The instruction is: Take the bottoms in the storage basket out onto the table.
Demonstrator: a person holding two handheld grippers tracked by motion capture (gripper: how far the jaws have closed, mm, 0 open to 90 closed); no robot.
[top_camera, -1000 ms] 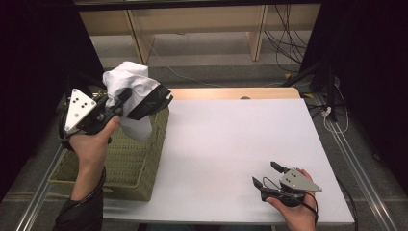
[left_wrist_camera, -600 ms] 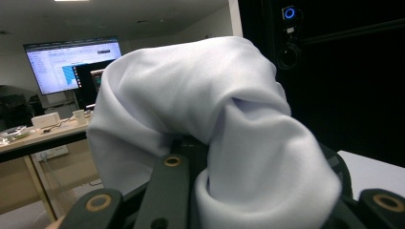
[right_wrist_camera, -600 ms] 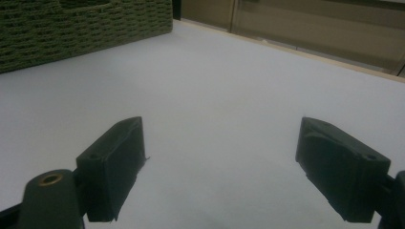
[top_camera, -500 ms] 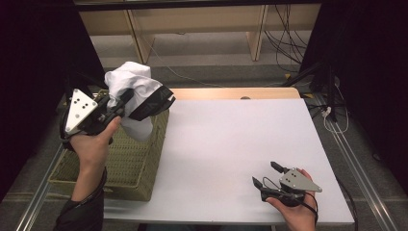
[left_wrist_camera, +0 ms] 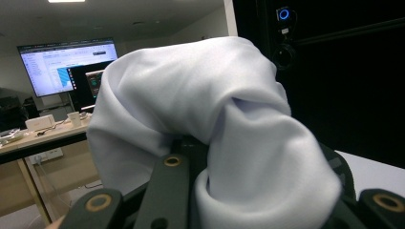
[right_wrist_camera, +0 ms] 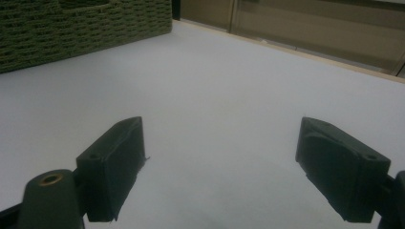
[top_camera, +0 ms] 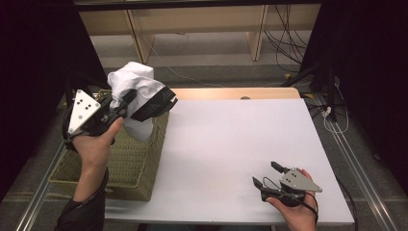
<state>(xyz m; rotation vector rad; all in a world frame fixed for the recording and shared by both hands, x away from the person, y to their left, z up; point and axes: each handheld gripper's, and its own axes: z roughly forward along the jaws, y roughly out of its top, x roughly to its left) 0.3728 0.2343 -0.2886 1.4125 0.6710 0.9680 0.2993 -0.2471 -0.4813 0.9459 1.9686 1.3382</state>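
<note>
We hold the white cloth lifted above the basket at ten o'clock, clamped in the left gripper. The right gripper rests wide and empty at five o'clock. Laying the cloth on the table seems left to do.

You see a plain white cloth with a black part, a green woven basket, a white table with a light wood edge, and 2 black grippers topped with grey plates.
</note>
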